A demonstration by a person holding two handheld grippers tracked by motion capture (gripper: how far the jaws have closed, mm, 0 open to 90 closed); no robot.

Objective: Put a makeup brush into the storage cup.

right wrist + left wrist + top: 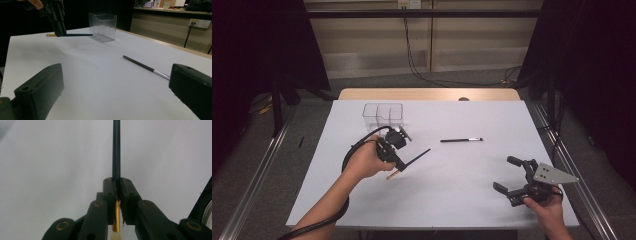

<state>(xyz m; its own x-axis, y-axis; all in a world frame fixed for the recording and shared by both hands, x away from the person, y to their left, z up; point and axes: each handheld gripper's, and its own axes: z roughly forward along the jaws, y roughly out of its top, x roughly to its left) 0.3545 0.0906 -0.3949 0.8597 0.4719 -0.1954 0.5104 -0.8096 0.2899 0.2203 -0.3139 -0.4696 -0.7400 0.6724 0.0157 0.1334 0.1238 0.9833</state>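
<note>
My left gripper (pixel 400 164) (pixel 117 182) is shut on a make-up brush (pixel 417 157) held above the left middle of the white table (pixel 452 200). Its dark handle (pixel 116 150) sticks out past the jaws, while the gold ferrule (pixel 116 217) and pale bristles lie behind them. A second brush (pixel 461 140) (pixel 142 65), black with a silver ferrule, lies flat at the table's centre. A clear plastic holder (pixel 383 114) (pixel 103 27) stands at the back left. My right gripper (pixel 506 174) (pixel 115 95) is open at the front right, holding nothing. In the right gripper view the left gripper (pixel 60 32) carries its brush (pixel 75 35) beside the holder.
The white sheet covers a wooden table whose far edge (pixel 427 94) shows behind the holder. Metal rails (pixel 252 180) run along both sides, and cables trail on the floor beyond the table. A black cable (pixel 349 155) loops from the left gripper.
</note>
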